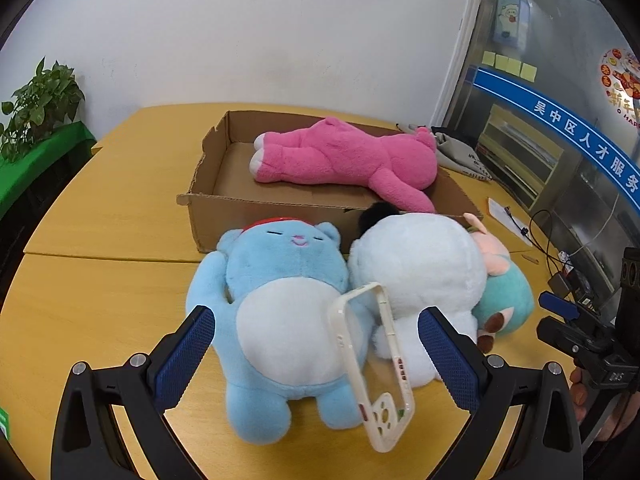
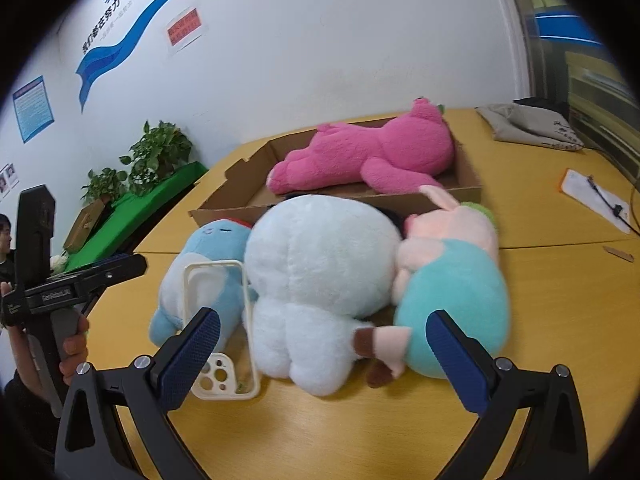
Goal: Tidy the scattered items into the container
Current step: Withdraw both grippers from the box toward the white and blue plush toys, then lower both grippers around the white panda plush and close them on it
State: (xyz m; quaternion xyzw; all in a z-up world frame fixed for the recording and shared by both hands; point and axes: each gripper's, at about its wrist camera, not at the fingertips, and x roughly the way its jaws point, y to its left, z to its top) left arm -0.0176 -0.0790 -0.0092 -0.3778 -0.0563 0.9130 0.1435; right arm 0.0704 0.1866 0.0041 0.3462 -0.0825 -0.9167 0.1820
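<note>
The yellow wooden table (image 1: 100,208) carries a shallow cardboard box (image 1: 224,176) toward the white wall, and a pink plush (image 1: 344,156) lies stretched inside it, one arm draped over the near wall. Just in front of the box, three toys lie packed side by side: a blue bear (image 1: 280,292) on its back, a white plush (image 1: 420,272) pressed against it, and a pink-and-teal plush (image 2: 452,280) touching the white one on the far side. A clear phone case (image 1: 372,364) leans tilted against the bear's belly and the white plush, its camera end down on the table. Off to the side lie a grey cloth bag (image 2: 528,124) and a clipboard with pen (image 2: 596,196); potted plants (image 2: 160,152) stand on a green ledge.

The left gripper (image 1: 320,360) points down at the bear and case, jaws spread wide, nothing between the pads. The right gripper (image 2: 324,356) slants down over the white plush's lower end, jaws fully apart, gripping nothing. A hand (image 2: 74,344) holds the left tool's handle.
</note>
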